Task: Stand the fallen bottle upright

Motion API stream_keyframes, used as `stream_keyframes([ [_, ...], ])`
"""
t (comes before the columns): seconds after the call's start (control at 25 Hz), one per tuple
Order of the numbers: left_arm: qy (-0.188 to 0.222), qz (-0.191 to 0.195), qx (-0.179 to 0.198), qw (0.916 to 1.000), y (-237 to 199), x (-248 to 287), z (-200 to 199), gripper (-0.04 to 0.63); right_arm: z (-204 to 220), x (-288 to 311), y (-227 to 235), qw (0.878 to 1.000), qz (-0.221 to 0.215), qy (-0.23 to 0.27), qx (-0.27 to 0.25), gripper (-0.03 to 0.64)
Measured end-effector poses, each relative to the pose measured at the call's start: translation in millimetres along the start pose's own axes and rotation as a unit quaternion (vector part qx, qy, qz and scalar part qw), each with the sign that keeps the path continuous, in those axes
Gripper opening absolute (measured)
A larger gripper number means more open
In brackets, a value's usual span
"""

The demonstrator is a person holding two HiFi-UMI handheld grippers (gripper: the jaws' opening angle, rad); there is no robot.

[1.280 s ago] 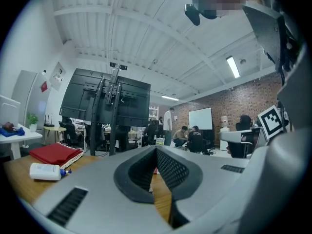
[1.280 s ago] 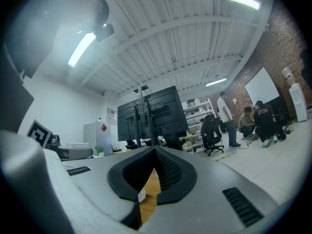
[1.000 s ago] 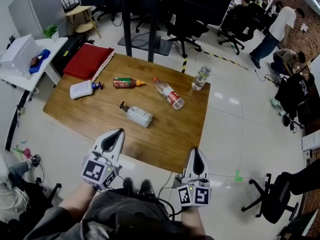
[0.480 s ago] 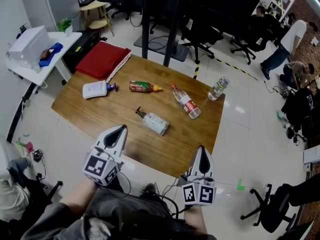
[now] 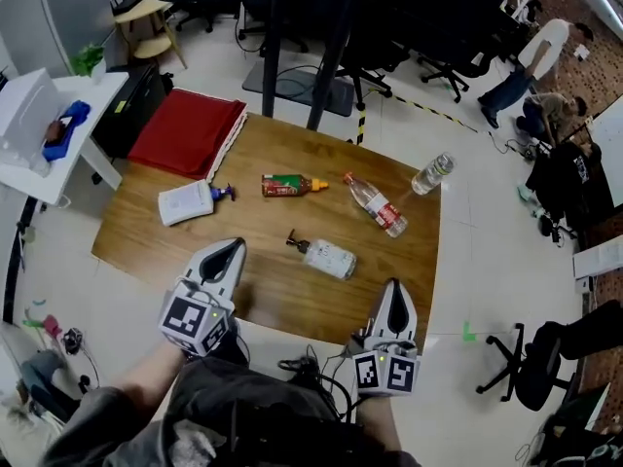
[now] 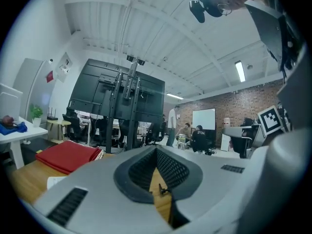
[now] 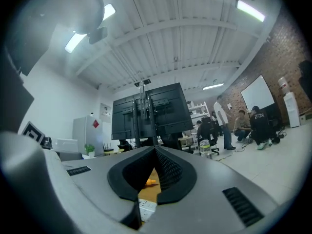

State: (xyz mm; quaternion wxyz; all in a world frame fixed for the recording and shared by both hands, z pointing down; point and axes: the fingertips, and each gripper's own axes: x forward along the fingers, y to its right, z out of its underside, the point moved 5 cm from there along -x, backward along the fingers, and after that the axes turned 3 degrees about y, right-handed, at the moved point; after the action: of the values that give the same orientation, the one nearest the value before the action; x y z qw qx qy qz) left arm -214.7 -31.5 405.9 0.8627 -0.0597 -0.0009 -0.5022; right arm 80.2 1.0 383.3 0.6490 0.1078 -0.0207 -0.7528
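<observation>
Clear pump bottle lies flat on the wooden table, its long side across you and pump to your left; your right gripper is a bit nearer it than your left gripper, both with fingers together, holding nothing.

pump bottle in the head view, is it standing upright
No, the pump bottle lies on its side on the wooden table.

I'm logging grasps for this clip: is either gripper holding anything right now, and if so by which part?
Nothing is held: the left gripper and the right gripper both have their jaws together and empty.
</observation>
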Motion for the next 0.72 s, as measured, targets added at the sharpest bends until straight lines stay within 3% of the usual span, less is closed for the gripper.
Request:
stream_keyframes([
  [0.24,-0.007,0.047,-0.001,0.9989,-52,1,-3,0.02,11,20,-54,1.0,0.026,-0.005,-0.017,0.0],
  [0.72,-0.011,0.075,-0.02,0.9969,-129,-16,2,0.02,34,49,-147,0.999,0.04,0.007,-0.02,0.0],
])
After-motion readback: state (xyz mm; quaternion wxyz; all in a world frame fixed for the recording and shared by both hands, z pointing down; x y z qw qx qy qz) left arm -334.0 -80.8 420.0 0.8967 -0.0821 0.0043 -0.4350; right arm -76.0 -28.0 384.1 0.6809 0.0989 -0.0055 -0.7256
